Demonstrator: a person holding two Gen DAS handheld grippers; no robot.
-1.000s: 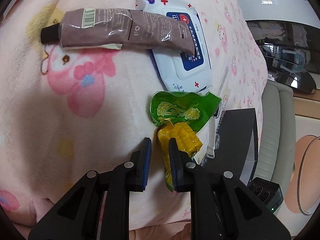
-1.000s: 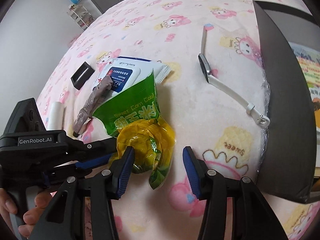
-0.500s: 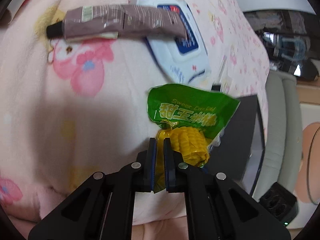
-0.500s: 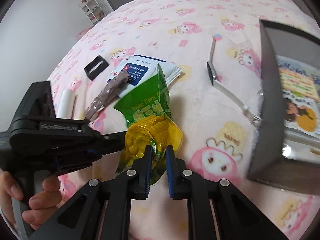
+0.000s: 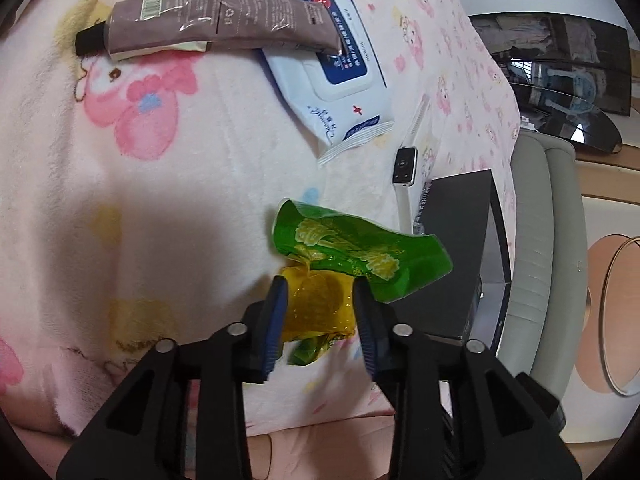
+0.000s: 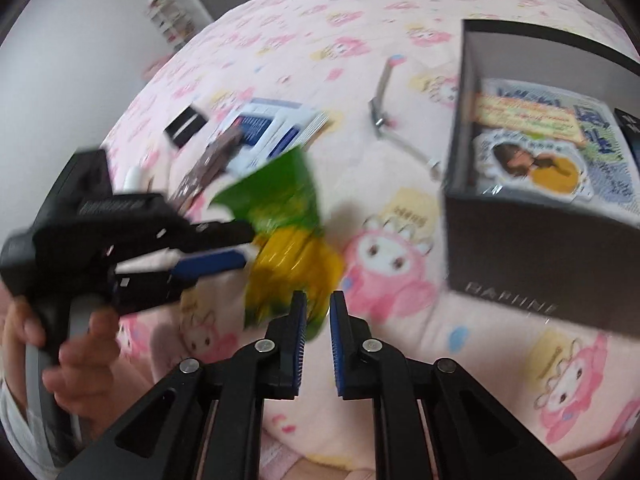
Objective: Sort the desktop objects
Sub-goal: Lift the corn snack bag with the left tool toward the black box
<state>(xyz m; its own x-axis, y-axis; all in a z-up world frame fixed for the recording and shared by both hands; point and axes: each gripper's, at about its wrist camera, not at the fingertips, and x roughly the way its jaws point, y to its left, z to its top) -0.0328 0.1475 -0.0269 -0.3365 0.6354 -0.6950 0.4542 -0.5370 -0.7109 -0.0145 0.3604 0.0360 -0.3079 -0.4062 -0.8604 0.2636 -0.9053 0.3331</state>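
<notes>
Looking along the left gripper (image 5: 320, 292) at 6 o'clock in the left wrist view. Holding its fingers wide open. Keeping the yellow end of the corn packet (image 5: 352, 256) right between the two blue pads, close to both. Letting the green end stick out past the tips toward 1 o'clock. Seeing a brown tube (image 5: 220, 20) at 11 o'clock, lying on a white wipes pack (image 5: 340, 60) at 12 o'clock. Seeing a watch (image 5: 405, 166) and a black box (image 5: 460, 240) at 2 and 3 o'clock, all on the pink blanket (image 5: 160, 200).

Looking along the right gripper (image 6: 318, 304) in the blurry right wrist view. Keeping its fingers almost together, with a thin gap. Poking the bottom edge of the corn packet (image 6: 296, 256) into that gap. Not being able to tell about a pinch. Seeing the left gripper (image 6: 240, 246) at 9 o'clock and the black box (image 6: 520, 240) at 3 o'clock.
</notes>
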